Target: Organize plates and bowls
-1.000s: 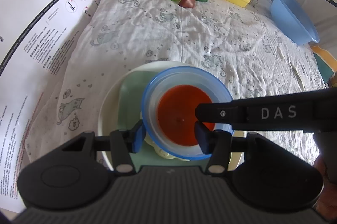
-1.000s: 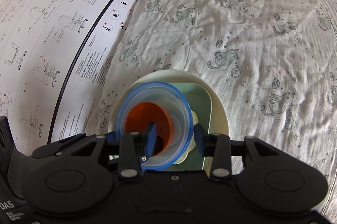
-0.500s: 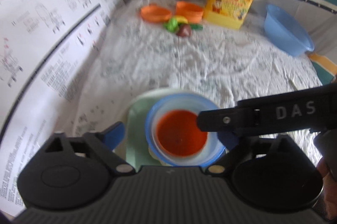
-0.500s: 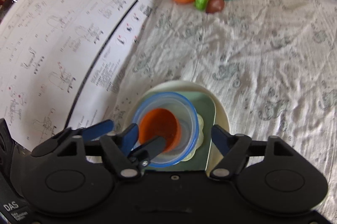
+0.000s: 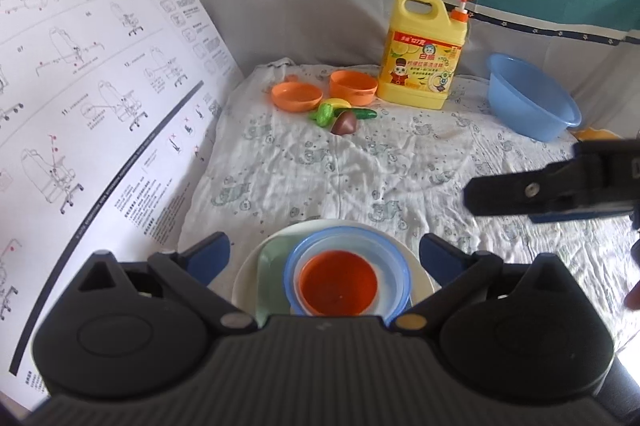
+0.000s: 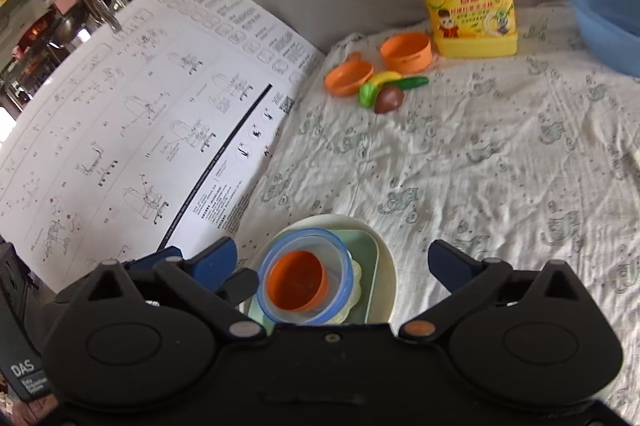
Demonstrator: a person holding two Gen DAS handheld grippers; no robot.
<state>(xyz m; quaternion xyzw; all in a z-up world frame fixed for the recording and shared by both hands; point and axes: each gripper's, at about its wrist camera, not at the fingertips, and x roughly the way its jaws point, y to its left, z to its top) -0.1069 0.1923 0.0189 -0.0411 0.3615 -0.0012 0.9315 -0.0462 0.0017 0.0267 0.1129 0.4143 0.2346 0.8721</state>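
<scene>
A stack sits on the cat-print cloth: a white round plate [image 5: 248, 278], a pale green square plate [image 5: 272, 266], a blue-rimmed bowl [image 5: 396, 266] and an orange bowl [image 5: 339, 282] nested inside it. My left gripper [image 5: 324, 250] hovers above and behind the stack; its jaws are opening, wide apart, touching nothing. One finger of my right gripper [image 5: 520, 191] shows at the right edge. In the right wrist view the same orange bowl [image 6: 296, 282] and white plate [image 6: 386, 266] lie below my right gripper [image 6: 332, 254], whose jaws are opening too, clear of the dishes.
At the back stand a yellow detergent jug [image 5: 424, 57], a blue basin [image 5: 528, 101], an orange dish [image 5: 296, 95], an orange cup-like bowl [image 5: 354, 85] and toy vegetables [image 5: 340, 115]. A large instruction sheet [image 5: 100, 105] slopes up on the left.
Both grippers let go of the nested bowls' walls, spread their jaws wide and rose back from the stack. The stack stays where it was.
</scene>
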